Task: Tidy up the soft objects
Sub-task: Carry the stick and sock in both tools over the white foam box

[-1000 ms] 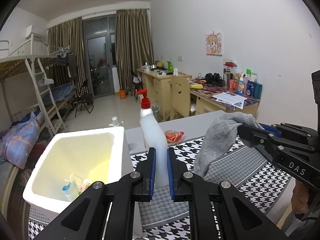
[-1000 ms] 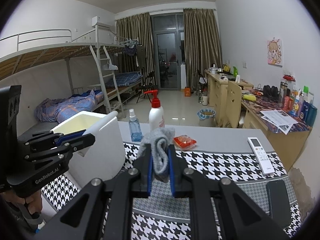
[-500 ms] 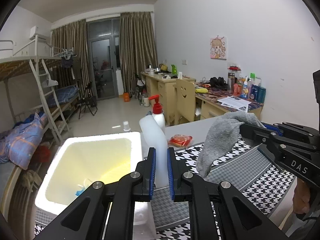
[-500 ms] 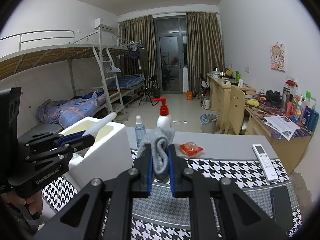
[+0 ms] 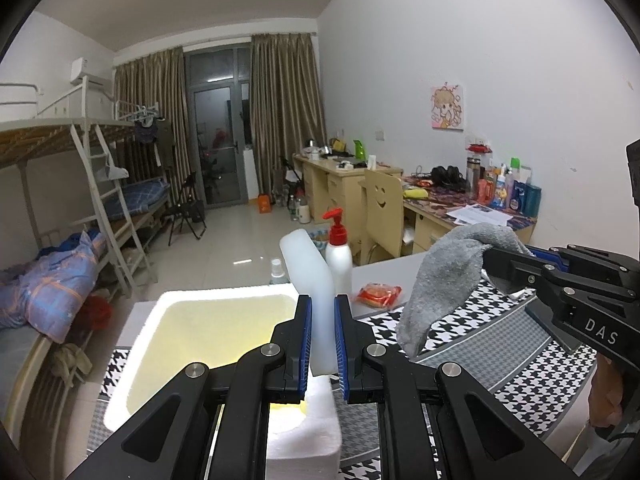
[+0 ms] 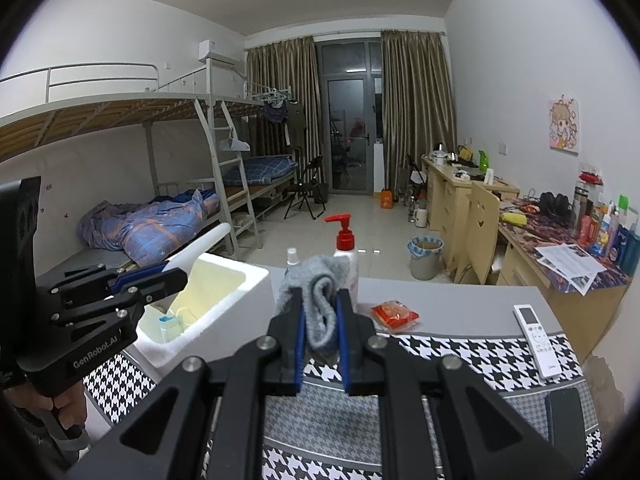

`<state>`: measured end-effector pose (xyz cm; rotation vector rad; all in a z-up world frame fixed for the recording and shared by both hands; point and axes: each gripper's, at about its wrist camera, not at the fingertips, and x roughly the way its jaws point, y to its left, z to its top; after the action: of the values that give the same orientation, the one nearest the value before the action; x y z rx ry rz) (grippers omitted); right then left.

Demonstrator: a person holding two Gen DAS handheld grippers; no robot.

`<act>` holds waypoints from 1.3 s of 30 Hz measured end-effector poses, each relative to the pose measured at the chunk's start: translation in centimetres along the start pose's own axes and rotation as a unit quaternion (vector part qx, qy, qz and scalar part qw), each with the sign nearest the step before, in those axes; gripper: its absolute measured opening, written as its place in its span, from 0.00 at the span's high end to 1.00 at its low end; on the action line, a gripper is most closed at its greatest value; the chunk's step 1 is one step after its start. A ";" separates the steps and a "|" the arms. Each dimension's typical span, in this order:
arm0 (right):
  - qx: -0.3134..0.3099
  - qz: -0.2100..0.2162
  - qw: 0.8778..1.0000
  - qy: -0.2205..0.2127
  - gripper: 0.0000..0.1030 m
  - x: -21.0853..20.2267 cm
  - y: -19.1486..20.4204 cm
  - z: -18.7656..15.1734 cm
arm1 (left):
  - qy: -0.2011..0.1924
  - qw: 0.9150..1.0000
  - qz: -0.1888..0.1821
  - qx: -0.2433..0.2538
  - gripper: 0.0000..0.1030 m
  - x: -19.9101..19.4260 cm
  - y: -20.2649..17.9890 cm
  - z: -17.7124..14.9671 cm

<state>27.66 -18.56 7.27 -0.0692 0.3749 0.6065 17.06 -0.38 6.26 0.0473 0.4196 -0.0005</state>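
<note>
— Where the left gripper (image 5: 322, 340) points, what sits between its blue pads?

— A white foam slab (image 5: 310, 284), clamped tight and standing tilted above the near wall of the foam box (image 5: 152, 320). The right wrist view shows the same slab (image 6: 200, 246) from the side, poking out past the fingers over the box's open top.

— And the right gripper (image 6: 320, 338)?

— Its pads are pressed on a grey sock (image 6: 318, 300), folded over between them. From its own camera only the bunched fold shows. The left wrist view gives more: the sock (image 5: 444, 276) hangs in the air from the fingertips, its loose end dangling toward the houndstooth mat (image 5: 480, 332), to the right of the box.

— What is in the box?

— The right view shows something small and light blue (image 6: 168, 322) at the bottom; the left view shows only the pale yellow inside, with the gripper covering the near part.

— Anything beyond?

— A pump bottle (image 5: 338, 256) with a red top and a small spray bottle (image 6: 292, 260) stand behind the box, and a red packet (image 6: 394, 314) lies on the grey table (image 6: 460, 296). Only the right view takes in the white remote (image 6: 536, 334) on the mat and a dark phone (image 6: 566, 414) near its corner.
</note>
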 end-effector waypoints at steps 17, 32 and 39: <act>-0.007 0.021 0.999 -0.024 0.83 -0.4 1.7 1.2 | -0.017 0.999 0.028 -0.013 0.89 -1.3 2.4 0.4; -0.022 0.055 0.998 -0.024 0.83 1.2 3.8 1.9 | 0.004 0.998 0.060 -0.027 0.88 -0.8 4.9 -0.5; -0.026 0.060 0.997 -0.030 0.83 1.5 4.4 2.3 | 0.022 0.997 0.063 -0.030 0.88 0.5 5.7 -1.1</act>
<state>27.05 -13.67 9.04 -0.0797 0.3072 0.7355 17.12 5.40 5.27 0.0139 0.4599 0.1383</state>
